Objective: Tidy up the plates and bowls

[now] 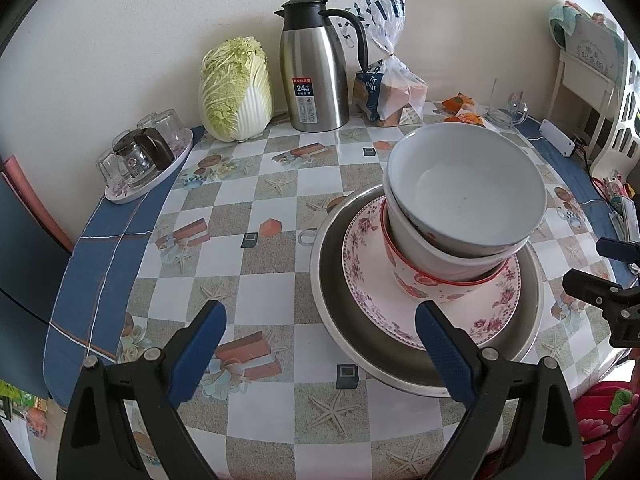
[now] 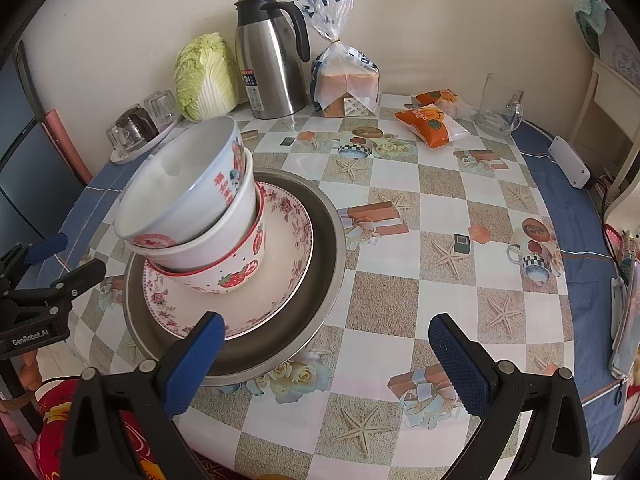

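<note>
A steel basin (image 1: 336, 280) (image 2: 320, 248) sits on the checked table. In it lies a pink floral plate (image 1: 472, 316) (image 2: 280, 256). On the plate stand three nested bowls: a strawberry bowl (image 1: 416, 284) (image 2: 236, 276) at the bottom, a white bowl (image 1: 440, 252) (image 2: 224, 228) in it, and a tilted white bowl with red print (image 1: 468, 188) (image 2: 180, 184) on top. My left gripper (image 1: 320, 328) is open and empty, its right finger over the basin's near rim. My right gripper (image 2: 326, 340) is open and empty, its left finger over the basin's near rim.
At the back stand a cabbage (image 1: 236, 88), a steel thermos jug (image 1: 316, 68), a bagged bread loaf (image 1: 392, 88), snack packets (image 2: 432, 120) and a glass mug (image 2: 500, 106). A tray of glasses (image 1: 144, 156) sits back left. A white power strip (image 2: 568, 162) lies at the right edge.
</note>
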`<action>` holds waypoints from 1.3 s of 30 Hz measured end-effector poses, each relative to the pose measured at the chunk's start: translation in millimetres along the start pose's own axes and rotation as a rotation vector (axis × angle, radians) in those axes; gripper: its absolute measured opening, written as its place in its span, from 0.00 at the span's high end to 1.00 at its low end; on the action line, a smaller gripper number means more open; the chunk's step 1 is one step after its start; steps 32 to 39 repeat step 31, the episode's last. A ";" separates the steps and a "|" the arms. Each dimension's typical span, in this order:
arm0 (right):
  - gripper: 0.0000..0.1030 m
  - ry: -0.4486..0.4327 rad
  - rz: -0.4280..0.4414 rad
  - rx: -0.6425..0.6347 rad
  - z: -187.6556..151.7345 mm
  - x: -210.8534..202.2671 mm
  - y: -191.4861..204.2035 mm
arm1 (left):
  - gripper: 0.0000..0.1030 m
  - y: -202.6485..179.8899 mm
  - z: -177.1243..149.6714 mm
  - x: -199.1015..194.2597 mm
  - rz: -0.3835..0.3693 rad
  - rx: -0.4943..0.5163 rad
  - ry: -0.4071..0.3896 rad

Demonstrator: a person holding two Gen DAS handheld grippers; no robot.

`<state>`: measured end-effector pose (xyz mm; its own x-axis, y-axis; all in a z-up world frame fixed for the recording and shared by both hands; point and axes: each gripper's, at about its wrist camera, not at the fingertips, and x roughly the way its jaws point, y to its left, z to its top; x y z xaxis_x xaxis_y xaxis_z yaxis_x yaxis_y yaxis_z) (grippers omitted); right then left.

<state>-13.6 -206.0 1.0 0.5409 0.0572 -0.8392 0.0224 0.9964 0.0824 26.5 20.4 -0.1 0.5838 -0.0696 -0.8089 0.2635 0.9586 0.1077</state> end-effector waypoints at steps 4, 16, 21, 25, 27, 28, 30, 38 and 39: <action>0.00 0.001 -0.001 0.001 -0.5 0.2 0.3 | 0.07 -0.3 -0.1 -0.1 0.000 0.000 0.001; 0.00 0.002 -0.001 -0.001 -0.6 0.7 0.5 | 0.07 2.2 -1.5 -0.3 0.006 -0.003 -0.001; 0.00 0.002 -0.001 0.000 -0.1 0.7 0.4 | 0.07 3.2 -2.0 -0.4 0.008 -0.004 -0.002; 0.00 0.003 -0.001 -0.001 0.0 0.8 0.4 | 0.07 3.5 -1.9 -2.1 0.015 -0.005 -0.012; 0.00 0.003 -0.001 0.000 0.1 0.7 0.5 | 0.07 2.8 -1.7 -3.0 0.017 -0.006 -0.015; 0.00 0.003 -0.001 0.000 0.1 0.7 0.5 | 0.07 2.9 -1.6 -3.3 0.019 -0.007 -0.016; 0.00 0.003 -0.001 0.000 0.1 0.7 0.5 | 0.07 3.9 -1.4 -2.7 0.019 -0.010 -0.015; 0.00 0.003 -0.001 0.000 0.2 0.7 0.5 | 0.07 2.5 -1.4 -2.9 0.018 -0.010 -0.013; 0.00 0.003 -0.001 0.000 0.2 0.7 0.5 | 0.07 2.5 -1.4 -2.9 0.018 -0.010 -0.013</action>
